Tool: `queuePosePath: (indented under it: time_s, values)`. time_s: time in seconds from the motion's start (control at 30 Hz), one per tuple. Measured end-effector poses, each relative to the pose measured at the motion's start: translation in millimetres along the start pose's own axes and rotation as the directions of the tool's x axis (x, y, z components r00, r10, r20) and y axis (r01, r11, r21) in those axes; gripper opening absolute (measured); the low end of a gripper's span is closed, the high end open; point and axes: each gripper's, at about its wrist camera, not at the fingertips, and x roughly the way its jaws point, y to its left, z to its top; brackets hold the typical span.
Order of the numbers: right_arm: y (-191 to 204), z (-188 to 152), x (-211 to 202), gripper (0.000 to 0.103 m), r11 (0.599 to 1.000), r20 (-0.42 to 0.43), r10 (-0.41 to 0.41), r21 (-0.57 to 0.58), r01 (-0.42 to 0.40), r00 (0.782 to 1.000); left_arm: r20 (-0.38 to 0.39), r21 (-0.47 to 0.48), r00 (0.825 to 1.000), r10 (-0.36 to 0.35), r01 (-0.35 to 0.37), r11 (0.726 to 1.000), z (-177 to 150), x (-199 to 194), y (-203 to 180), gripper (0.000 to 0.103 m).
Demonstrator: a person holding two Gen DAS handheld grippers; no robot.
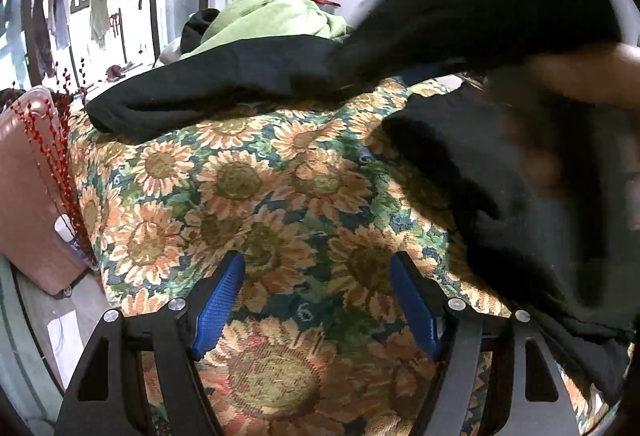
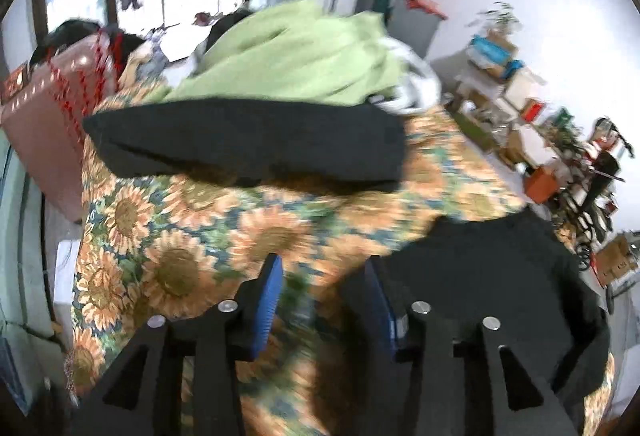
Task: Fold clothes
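A folded black garment (image 2: 248,139) lies across the far side of the sunflower-patterned table (image 2: 256,232), a green cloth (image 2: 296,55) heaped behind it; another black garment (image 2: 492,268) sprawls at the right edge; the left tool (image 1: 318,300) and right tool (image 2: 324,300) hover with jaws wide, holding nothing.

- Blurred hand (image 1: 576,75) at right edge of left wrist view, partly cut off; what it holds unclear.
- Dark garment (image 1: 520,195) smeared by motion, running off frame.
- Right wrist view blurred throughout; shelf clutter (image 2: 520,103) unreadable.
- Green cloth (image 2: 296,59) hides the pile behind.
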Motion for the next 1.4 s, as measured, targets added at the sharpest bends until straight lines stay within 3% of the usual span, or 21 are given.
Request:
queuePosePath:
  time_s: [0.1,0.23,0.37,0.43,0.47,0.5,0.53,0.57,0.7,0.8,0.93,0.97,1.17,1.4]
  values:
    - [-50,-19,-31,0.057,0.991,0.024,-0.052,0.128,0.048,0.998,0.009,-0.010,1.000,-0.014,0.015,1.000,1,-2,-2,0.075]
    - [-89,-53,-44,0.060,0.968,-0.012,-0.007,0.251,0.010,1.000,0.027,-0.006,0.999,-0.024,0.024,1.000,0,-5,-9,0.075]
    - [-80,-75,-39,0.065,0.969,-0.032,0.063,0.240,-0.054,0.997,0.024,-0.016,1.000,-0.014,0.014,1.000,-2,-3,-9,0.075]
    - [-67,-79,-20,0.068,0.978,-0.077,0.054,0.206,-0.038,0.996,0.017,-0.025,1.000,-0.011,0.011,1.000,-2,-2,-7,0.075]
    - [-60,-81,-11,0.062,0.982,-0.099,0.049,0.189,-0.030,0.994,0.016,-0.030,1.000,-0.007,0.008,1.000,-3,-2,-5,0.075]
    - [-55,-82,-2,0.051,0.984,-0.119,0.043,0.175,-0.022,0.992,0.018,-0.034,1.000,-0.004,0.005,0.999,-3,-2,-4,0.075]
    - [-53,-83,6,0.030,0.983,-0.125,0.033,0.185,-0.009,0.992,0.019,-0.039,1.000,-0.001,0.001,0.999,-4,-3,-2,0.075]
    - [-51,-83,12,0.022,0.981,-0.130,0.027,0.195,-0.001,0.991,0.018,-0.045,1.000,0.002,-0.001,0.999,-4,-2,0,0.075]
    - [-37,-71,15,0.015,0.979,-0.091,0.084,0.195,-0.065,0.992,0.007,-0.078,1.000,-0.005,0.005,0.997,-3,1,5,0.075]
    - [-27,-68,14,0.016,0.976,-0.076,0.146,0.177,-0.131,0.986,0.008,-0.083,1.000,-0.010,0.011,0.996,-3,1,5,0.075]
    - [-43,-80,-2,0.045,0.956,-0.023,0.170,0.248,-0.159,0.985,0.006,-0.091,1.000,-0.018,0.019,0.996,-2,0,9,0.075]
    - [-50,-88,-11,0.047,0.955,-0.013,0.150,0.261,-0.142,0.989,0.006,-0.100,1.000,-0.026,0.026,0.995,-1,0,12,0.075]
    - [-90,-135,-64,0.048,0.940,0.044,0.033,0.338,-0.046,0.998,0.014,-0.139,0.998,-0.069,0.071,0.988,21,7,13,0.075]
    - [-58,-169,-35,0.046,0.960,-0.010,0.081,0.268,-0.075,0.997,0.012,-0.099,0.997,-0.073,0.074,0.992,37,17,-6,0.075]
